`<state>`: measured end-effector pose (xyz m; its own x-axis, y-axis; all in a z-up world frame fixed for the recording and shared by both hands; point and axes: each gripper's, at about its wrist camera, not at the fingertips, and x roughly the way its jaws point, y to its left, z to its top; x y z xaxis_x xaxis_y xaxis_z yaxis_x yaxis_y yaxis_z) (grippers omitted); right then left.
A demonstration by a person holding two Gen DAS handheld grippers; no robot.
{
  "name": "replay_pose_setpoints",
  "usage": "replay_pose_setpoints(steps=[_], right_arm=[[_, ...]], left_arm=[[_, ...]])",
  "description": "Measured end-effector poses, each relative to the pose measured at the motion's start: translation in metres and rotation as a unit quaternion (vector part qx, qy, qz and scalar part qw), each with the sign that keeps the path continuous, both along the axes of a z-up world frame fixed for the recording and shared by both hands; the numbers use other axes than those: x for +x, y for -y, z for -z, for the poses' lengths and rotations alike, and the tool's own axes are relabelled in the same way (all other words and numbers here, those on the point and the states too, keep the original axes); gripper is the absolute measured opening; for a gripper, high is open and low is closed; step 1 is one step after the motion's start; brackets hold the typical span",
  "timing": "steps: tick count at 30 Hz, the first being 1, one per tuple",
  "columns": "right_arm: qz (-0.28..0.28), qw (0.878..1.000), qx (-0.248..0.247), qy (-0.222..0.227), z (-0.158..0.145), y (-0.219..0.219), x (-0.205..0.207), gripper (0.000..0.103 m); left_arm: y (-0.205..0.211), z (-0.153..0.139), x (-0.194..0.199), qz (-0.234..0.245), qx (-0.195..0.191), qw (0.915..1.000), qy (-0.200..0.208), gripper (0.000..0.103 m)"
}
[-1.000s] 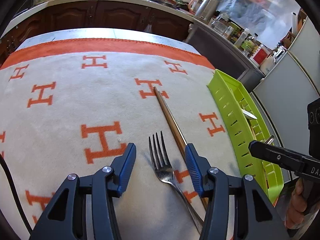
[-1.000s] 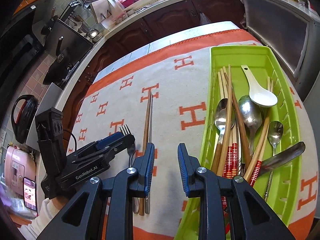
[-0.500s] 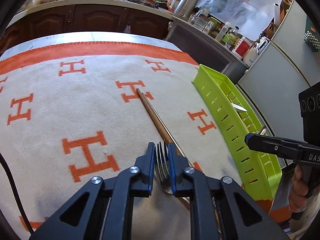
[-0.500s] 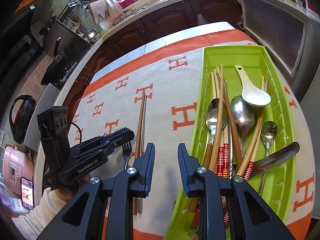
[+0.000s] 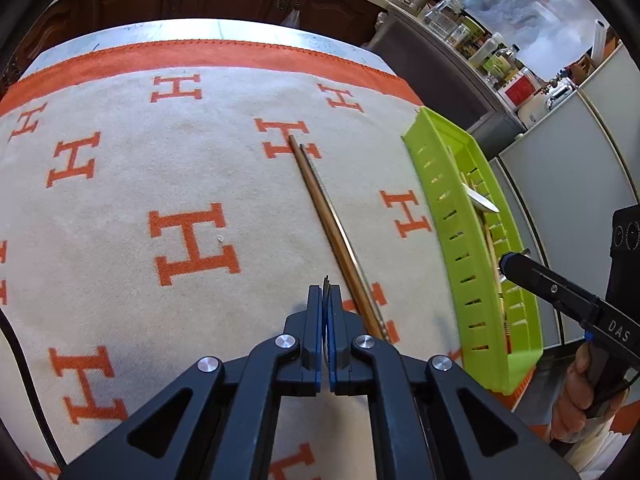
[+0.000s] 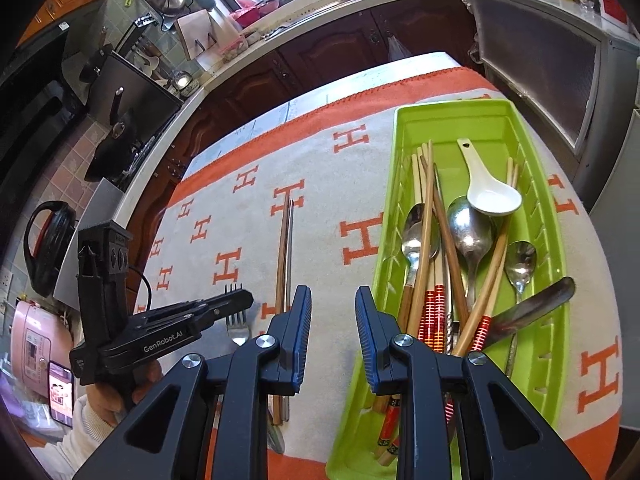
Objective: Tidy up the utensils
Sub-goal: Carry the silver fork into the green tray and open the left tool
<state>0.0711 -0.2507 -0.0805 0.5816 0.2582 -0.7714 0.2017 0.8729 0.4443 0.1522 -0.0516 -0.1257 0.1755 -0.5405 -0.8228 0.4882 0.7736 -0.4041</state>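
My left gripper [image 5: 325, 294] is shut on a steel fork [image 5: 326, 280], whose tines stick out edge-on just past the pads. The right wrist view shows the same fork [image 6: 238, 330] gripped near its head by the left gripper [image 6: 240, 300], low over the H-patterned cloth [image 5: 192, 184]. A pair of chopsticks [image 5: 328, 220] lies on the cloth just right of it. My right gripper [image 6: 333, 312] is open and holds nothing, hovering between the chopsticks [image 6: 285, 256] and the green tray [image 6: 552, 208]. The tray holds spoons, a white ceramic spoon [image 6: 490, 196] and several chopsticks.
The green tray [image 5: 460, 216] runs along the cloth's right edge, close to the table's edge. A person's hand [image 5: 576, 404] holds the right gripper [image 5: 505, 264] beside it. Dark kitchen cabinets and a cluttered counter stand beyond the table's far end.
My left jaws have closed from wide open onto the fork's head, and the fork now stands on edge between the pads. The right gripper drew back slightly, jaws unchanged.
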Motion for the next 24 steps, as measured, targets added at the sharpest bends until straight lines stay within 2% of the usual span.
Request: replay_pose_setpoints(steps=[5,13,21,24], right_arm=[[0.015,1.0,0.005,0.011,-0.013,0.011,-0.016,0.024],[0.05,0.998,0.015,0.036,-0.035,0.037,-0.046,0.024],[0.12,0.991,0.015,0.053,-0.052,0.076,-0.074,0.024],[0.144,0.988,0.018,0.051,-0.052,0.09,-0.085,0.024]], left_arm=[[0.001,-0.024,-0.01,0.014,-0.01,0.9998,0.003,0.0],[0.017,-0.068,-0.03,0.061,-0.03,0.9972,0.031,0.0],[0.075,-0.093,-0.03,0.098,-0.027,0.9936,0.049,0.0],[0.11,-0.09,-0.027,0.115,0.004,0.9908,0.07,0.0]])
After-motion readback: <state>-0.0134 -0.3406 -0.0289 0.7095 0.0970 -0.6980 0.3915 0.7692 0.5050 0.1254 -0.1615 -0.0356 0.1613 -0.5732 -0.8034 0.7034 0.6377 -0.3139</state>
